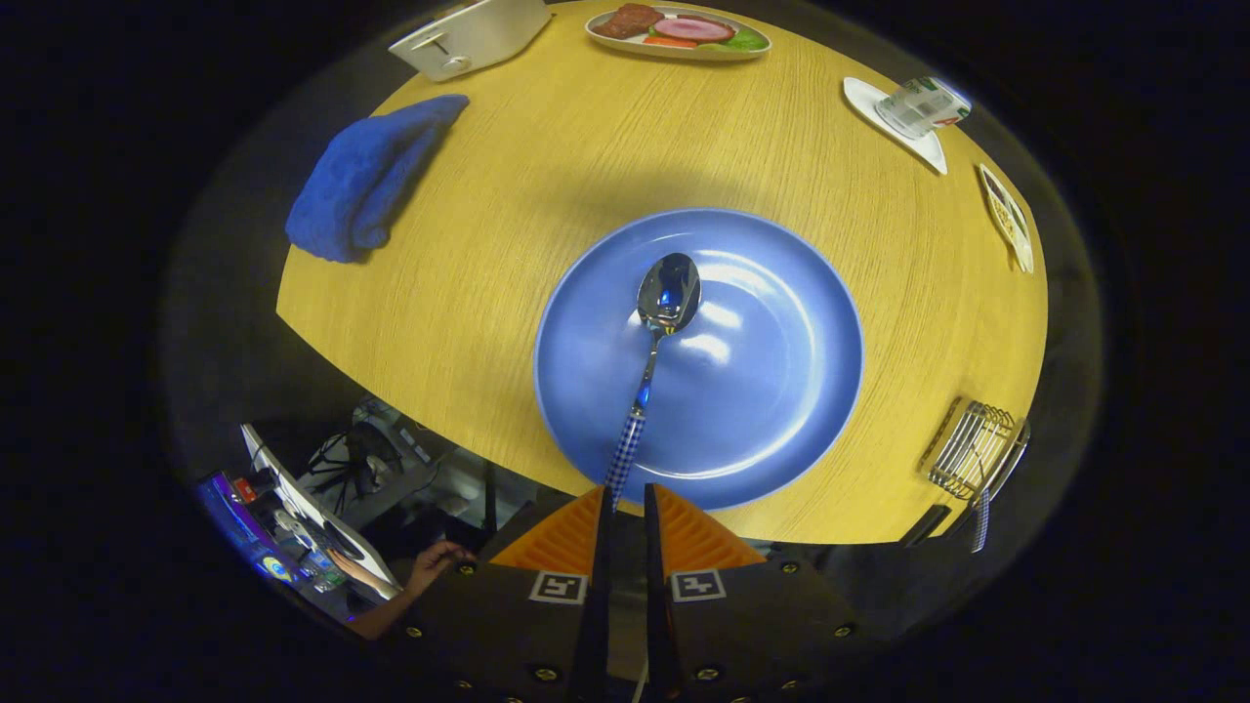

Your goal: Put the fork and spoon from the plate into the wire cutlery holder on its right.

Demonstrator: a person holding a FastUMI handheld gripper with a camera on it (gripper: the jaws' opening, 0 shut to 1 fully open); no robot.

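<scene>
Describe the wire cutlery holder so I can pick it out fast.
Start from the big blue plate ahead of the gripper, whose fingers are shut on the spoon. Look to the plate's right, at the wooden table's near edge. The wire cutlery holder is the only open metal basket there, with a checked handle sticking out.

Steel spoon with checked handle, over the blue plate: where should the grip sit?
Keep it on the checked handle end, approached from the table's near edge. The steel spoon with checked handle points its bowl away over the blue plate; the gripper is shut on that end.
</scene>
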